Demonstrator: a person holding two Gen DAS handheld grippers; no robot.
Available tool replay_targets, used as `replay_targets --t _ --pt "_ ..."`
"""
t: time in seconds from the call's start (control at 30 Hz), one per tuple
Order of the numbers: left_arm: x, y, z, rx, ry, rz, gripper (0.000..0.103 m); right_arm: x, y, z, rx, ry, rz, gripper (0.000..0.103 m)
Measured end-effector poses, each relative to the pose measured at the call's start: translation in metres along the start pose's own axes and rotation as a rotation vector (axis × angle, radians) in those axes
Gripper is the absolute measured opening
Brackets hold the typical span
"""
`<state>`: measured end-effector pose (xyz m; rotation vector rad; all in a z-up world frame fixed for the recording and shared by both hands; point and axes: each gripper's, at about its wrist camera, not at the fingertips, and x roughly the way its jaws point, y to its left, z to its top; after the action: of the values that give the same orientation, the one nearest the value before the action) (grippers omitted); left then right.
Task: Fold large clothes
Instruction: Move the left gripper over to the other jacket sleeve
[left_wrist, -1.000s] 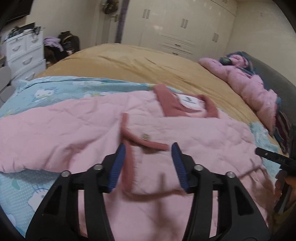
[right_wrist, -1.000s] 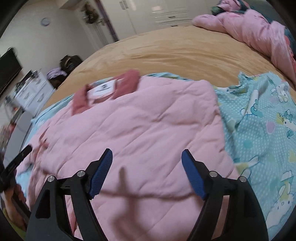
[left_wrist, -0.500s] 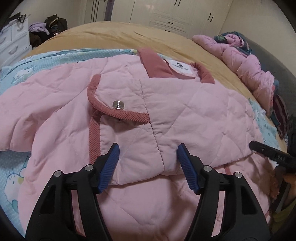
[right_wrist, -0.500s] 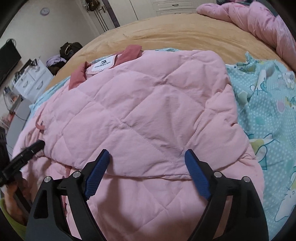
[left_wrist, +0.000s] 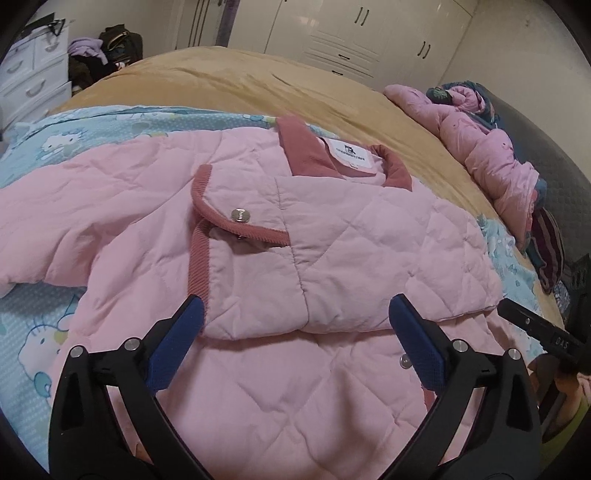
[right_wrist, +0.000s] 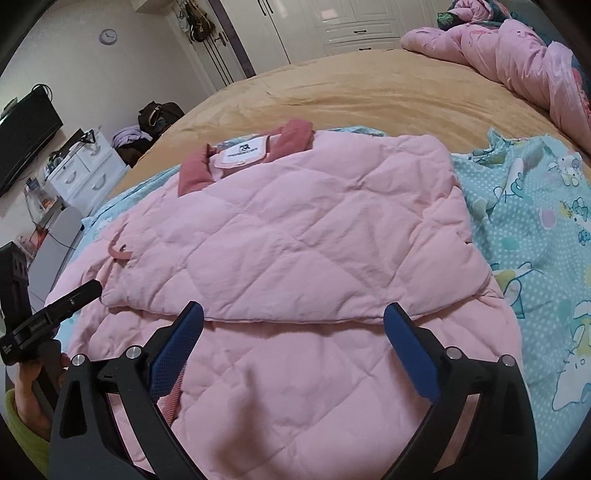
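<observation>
A pink quilted jacket (left_wrist: 354, 258) with a dark pink collar (left_wrist: 306, 151) and a white label lies on the bed, its upper part folded down over its lower part. It also shows in the right wrist view (right_wrist: 314, 236). My left gripper (left_wrist: 295, 328) is open and empty, hovering just above the folded edge. My right gripper (right_wrist: 293, 332) is open and empty above the same fold edge on the jacket's other side. Each gripper's black body shows at the edge of the other's view.
The jacket rests on a light blue cartoon-print sheet (right_wrist: 546, 229) over a tan bedspread (left_wrist: 295, 88). A bunched pink duvet (left_wrist: 491, 162) lies at the far right. White drawers (right_wrist: 85, 170) and wardrobes (left_wrist: 369, 37) stand beyond the bed.
Both grippers pulled back toward me from the jacket, and the left jaws opened wider. The jacket's top half now lies folded flat over its lower half.
</observation>
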<state>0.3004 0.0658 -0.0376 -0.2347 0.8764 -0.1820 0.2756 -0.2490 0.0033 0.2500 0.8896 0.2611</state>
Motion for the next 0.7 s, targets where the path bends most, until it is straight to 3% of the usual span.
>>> replay_targets --t 0.23,0.4,0.6,0.7 --pt "-0.019 0.009 0.003 -0.036 -0.039 0.020 0.094 -0.020 0.022 0.004 -0.036 -0.038 0.024 0.097" --pt "-0.041 0.016 0.009 -0.029 -0.106 0.073 0.094 -0.034 0.043 0.008 -0.057 -0.074 0.041 0.097" --pt "-0.068 0.045 0.013 -0.090 -0.168 0.121 0.094 -0.048 0.071 0.013 -0.085 -0.124 0.067 0.097" --pt "-0.079 0.066 0.013 -0.132 -0.198 0.181 0.094 -0.050 0.088 0.014 -0.103 -0.134 0.084 0.097"
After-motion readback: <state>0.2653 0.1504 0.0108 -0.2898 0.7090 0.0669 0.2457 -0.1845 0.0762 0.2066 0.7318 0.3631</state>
